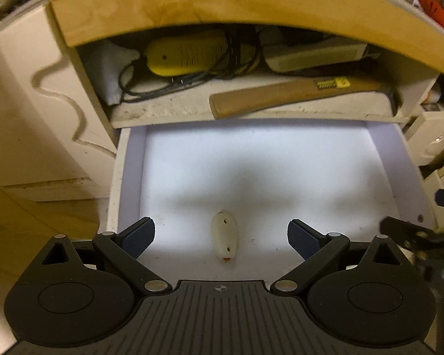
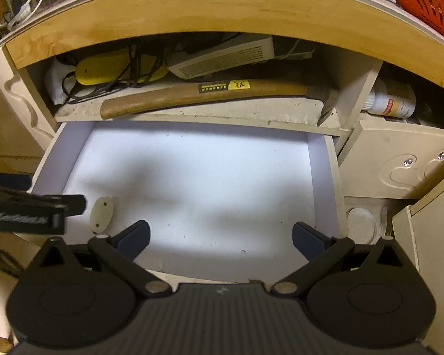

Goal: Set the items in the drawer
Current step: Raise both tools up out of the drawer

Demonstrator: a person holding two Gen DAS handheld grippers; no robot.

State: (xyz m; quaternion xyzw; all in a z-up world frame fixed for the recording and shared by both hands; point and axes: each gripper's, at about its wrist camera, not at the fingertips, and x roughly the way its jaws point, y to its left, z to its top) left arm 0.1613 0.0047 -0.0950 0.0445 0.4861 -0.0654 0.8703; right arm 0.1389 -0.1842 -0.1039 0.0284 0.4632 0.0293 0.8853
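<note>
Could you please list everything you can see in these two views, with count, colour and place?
drawer: one, white inside, pulled open below the shelf
oval piece: one, cream with two small holes, on the drawer floor near the front left
hammer: one, wooden handle with black and yellow label, lying along the shelf front
yellow device: one, yellow, back left of the shelf, black cords around it
vented box: one, off-white, back of the shelf, right of the yellow device
white bag: one, white, far left of the shelf
bottle: one, white with label, lying in the compartment right of the shelf
left tool: one, black with blue pads, open over the oval piece
right tool: one, black with blue pads, open, empty
</note>
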